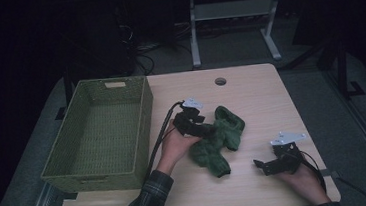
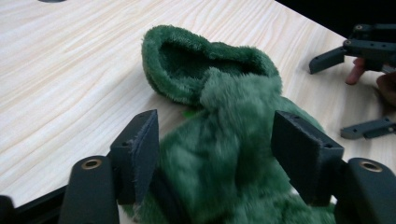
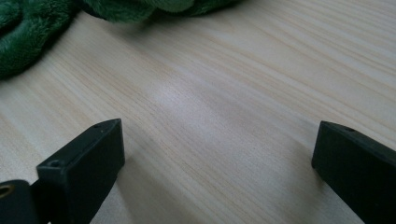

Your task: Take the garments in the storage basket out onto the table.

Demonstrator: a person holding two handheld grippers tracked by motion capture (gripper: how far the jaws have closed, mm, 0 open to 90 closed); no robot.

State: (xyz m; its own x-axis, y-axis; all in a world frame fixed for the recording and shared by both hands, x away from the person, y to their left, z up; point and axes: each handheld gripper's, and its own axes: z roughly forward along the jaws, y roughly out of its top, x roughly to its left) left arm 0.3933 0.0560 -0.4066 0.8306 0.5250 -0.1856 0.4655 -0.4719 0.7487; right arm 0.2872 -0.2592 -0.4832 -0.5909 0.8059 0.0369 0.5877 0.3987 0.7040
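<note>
Mid-bench, right of the basket [image 1: 98, 135], the green plush sock [image 1: 219, 140] looks light and floppy, best pinched mid-bunch where the left tongs [image 2: 215, 149] straddle it open, while the right tongs [image 3: 215, 158] gape empty.

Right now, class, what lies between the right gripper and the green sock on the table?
Bare light wood table, seen in the high view: the right gripper rests open, apart from the green sock.
</note>
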